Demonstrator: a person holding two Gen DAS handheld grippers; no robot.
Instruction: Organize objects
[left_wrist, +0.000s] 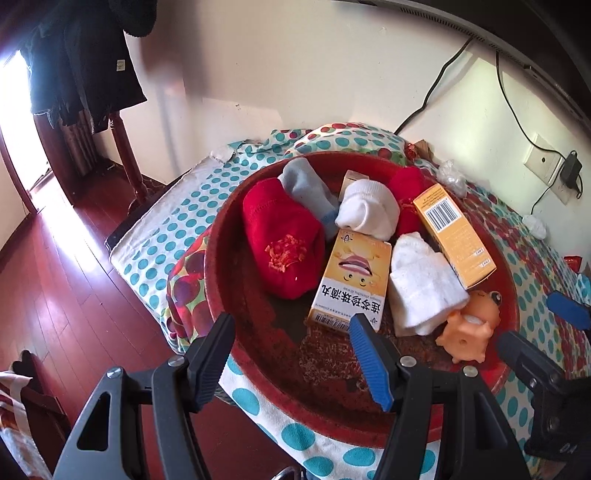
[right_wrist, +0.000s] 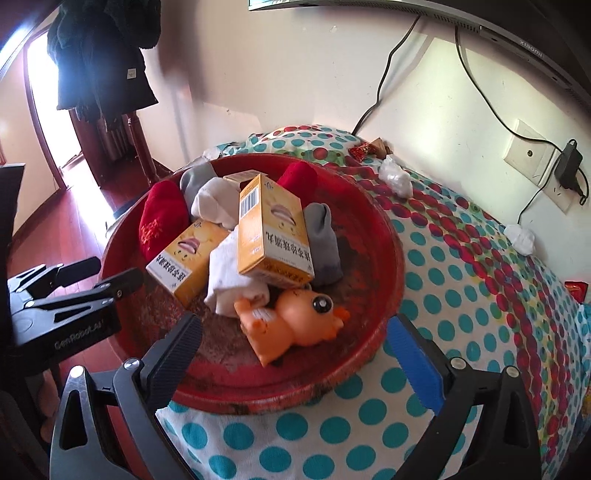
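1. A round red basin (left_wrist: 236, 258) sits on a polka-dot cloth (left_wrist: 173, 229) and fills the centre of both wrist views.
2. Inside the basin lie a red sock (left_wrist: 282, 236) with gold embroidery at centre left, a pale blue sock (left_wrist: 306, 188) above it, a rolled white sock (left_wrist: 369, 208) at upper centre, and a folded white sock (left_wrist: 421, 291) at lower right.
3. Two yellow medicine boxes (left_wrist: 351, 280) (left_wrist: 454, 236) rest among the socks; the right one leans on the folded white sock.
4. An orange rubber animal toy (right_wrist: 295, 321) lies at the basin's near edge.
5. The left gripper (left_wrist: 291, 354) hovers over the near rim, fingers spread apart, holding nothing.
6. The right gripper (right_wrist: 295, 365) hovers likewise, fingers wide apart either side of the toy, not touching it.
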